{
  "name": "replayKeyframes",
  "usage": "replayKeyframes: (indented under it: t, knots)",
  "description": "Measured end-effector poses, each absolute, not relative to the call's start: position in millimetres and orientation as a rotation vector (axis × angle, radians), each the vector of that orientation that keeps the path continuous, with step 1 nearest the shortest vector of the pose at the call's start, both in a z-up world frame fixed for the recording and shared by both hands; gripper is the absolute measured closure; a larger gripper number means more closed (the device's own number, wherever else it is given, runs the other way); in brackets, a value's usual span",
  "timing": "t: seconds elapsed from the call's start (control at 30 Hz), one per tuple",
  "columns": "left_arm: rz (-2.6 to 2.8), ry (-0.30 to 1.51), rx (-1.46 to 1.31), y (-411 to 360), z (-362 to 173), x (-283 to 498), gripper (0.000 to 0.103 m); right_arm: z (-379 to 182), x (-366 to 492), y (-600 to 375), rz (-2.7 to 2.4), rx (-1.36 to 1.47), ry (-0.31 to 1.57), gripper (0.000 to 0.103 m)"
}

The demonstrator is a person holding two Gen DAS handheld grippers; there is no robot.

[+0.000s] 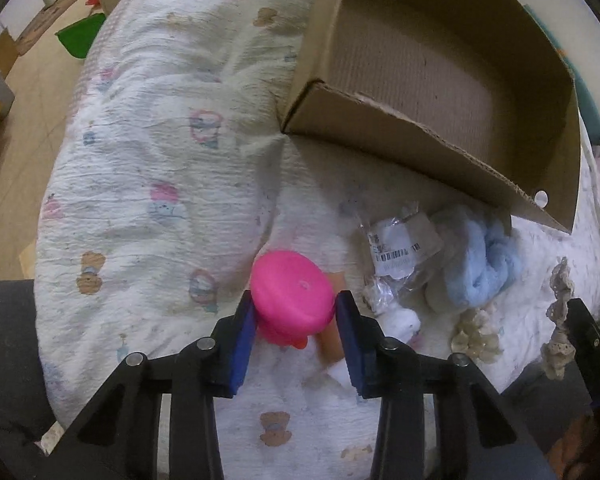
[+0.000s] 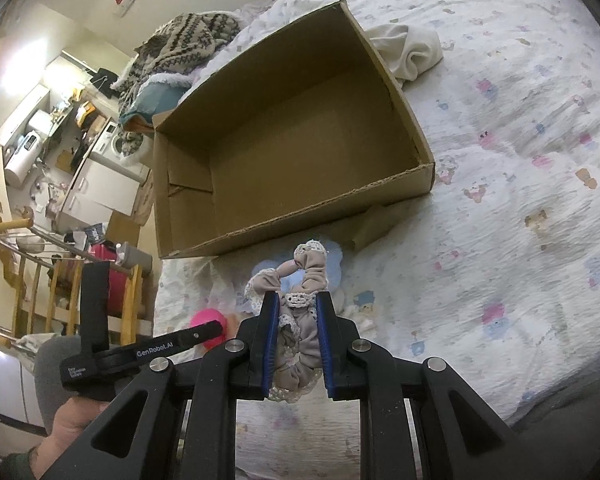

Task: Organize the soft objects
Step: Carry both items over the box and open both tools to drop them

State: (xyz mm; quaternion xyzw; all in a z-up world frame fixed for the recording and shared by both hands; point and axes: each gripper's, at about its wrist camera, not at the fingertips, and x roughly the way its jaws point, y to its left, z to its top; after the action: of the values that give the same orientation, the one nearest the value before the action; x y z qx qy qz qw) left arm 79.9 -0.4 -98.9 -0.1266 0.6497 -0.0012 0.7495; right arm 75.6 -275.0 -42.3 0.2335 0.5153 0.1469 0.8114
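My left gripper (image 1: 296,304) is shut on a bright pink soft toy (image 1: 290,300) just above the patterned bedspread; the toy also shows in the right wrist view (image 2: 206,318). My right gripper (image 2: 298,300) is shut on a beige scrunchie with lace trim (image 2: 300,328), which hangs at the right edge of the left wrist view (image 1: 558,320). An open, empty cardboard box (image 2: 284,140) lies on the bed beyond both grippers; it also shows in the left wrist view (image 1: 420,60). A light blue fluffy scrunchie (image 1: 480,264) and a plastic-bagged item (image 1: 400,248) lie by the box's near wall.
A lace scrunchie (image 1: 474,334) lies right of the pink toy. A cream cloth (image 2: 408,52) sits behind the box, and a knitted blanket (image 2: 180,40) is heaped at the bed's far end. The bed's edge drops to a cluttered floor (image 1: 32,92) on the left.
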Motion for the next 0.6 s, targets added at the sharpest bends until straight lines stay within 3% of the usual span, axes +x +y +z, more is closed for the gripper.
replayKeyframes:
  t: [0.6]
  knots:
    - [-0.039,1.162,-0.153,-19,1,92,0.067,-2,88,-266,0.336,0.419,0.979,0.083]
